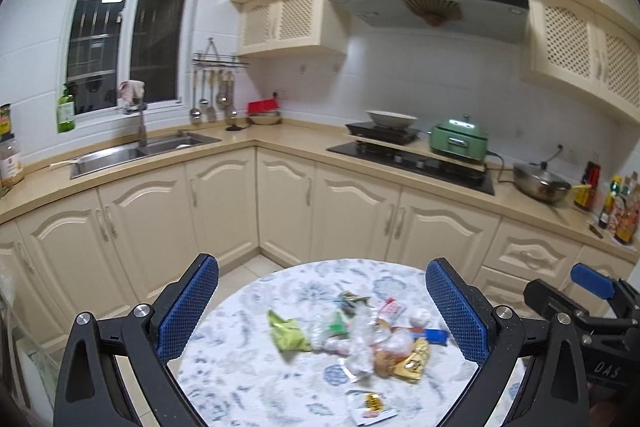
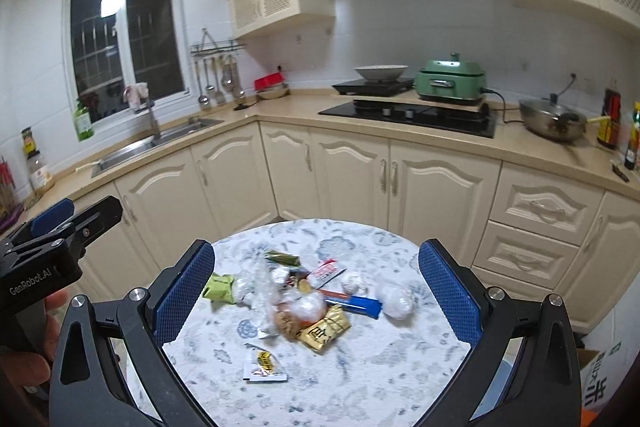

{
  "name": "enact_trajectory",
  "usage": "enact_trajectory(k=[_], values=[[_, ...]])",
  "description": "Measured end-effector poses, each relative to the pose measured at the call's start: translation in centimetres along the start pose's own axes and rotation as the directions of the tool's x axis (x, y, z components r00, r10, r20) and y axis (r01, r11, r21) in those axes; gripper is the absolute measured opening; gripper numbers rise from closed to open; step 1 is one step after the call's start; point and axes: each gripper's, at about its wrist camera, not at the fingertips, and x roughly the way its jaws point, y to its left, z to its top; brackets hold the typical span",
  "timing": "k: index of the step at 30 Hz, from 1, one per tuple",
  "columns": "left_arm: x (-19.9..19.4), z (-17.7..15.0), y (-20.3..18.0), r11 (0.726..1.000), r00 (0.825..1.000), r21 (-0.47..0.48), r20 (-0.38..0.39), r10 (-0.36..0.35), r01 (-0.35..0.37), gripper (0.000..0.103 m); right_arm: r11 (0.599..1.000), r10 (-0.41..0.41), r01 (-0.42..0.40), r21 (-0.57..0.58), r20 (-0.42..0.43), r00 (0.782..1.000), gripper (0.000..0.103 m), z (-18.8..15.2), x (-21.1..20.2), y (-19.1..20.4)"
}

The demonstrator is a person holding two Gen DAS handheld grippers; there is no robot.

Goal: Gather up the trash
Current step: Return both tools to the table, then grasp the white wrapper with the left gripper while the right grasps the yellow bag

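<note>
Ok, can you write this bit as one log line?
task: collect trash | left gripper: open, empty | right gripper: open, empty | wrappers: on round table

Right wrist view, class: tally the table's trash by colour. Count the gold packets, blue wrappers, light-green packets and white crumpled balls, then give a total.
Gold packet: 1
Blue wrapper: 1
Light-green packet: 1
White crumpled balls: 2
Total: 5
</note>
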Motion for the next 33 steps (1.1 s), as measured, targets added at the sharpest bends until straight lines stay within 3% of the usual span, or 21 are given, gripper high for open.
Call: enact_trajectory(k=[10, 16, 21, 29, 31, 33], values=[[2.8, -2.3, 0.2, 1.0, 0.994, 0.0, -0.112, 0.009, -0.009, 0.102, 1.0, -0.002, 0.0, -0.021, -0.059, 0.998, 0.103, -1.9, 2.0, 0.1], [7.2, -4.5, -0.2, 1.0, 0.976, 0.023, -0.216, -0.016, 0.022, 0.102, 1.0, -0.014, 0.013, -0.011, -0.15, 0.989, 0.103, -4.3, 4.7, -1.6], [12.8, -8.0, -0.6, 0.998, 0.935, 0.029, -0.353, -0.038, 0.052, 0.102, 1.0, -0.024, 0.024, -0.004, -0.245, 0.969, 0.103, -7.0, 7.9, -3.0], [20.7, -10.7, -2.1, 0.994, 0.871, 0.042, -0.486, -0.069, 0.103, 0.102, 0.999, -0.018, 0.028, 0.021, -0.354, 0.935, 0.103, -9.9, 11.9, -4.7], [22.7, -10.7, -2.3, 0.993, 0.858, 0.048, -0.509, -0.069, 0.108, 0.099, 0.999, -0.019, 0.029, 0.022, -0.371, 0.928, 0.103, -10.4, 12.7, -4.8], [24.2, -10.7, -2.4, 0.991, 0.847, 0.045, -0.526, -0.08, 0.122, 0.087, 0.999, -0.018, 0.029, 0.023, -0.386, 0.922, 0.103, -10.7, 13.3, -4.9]])
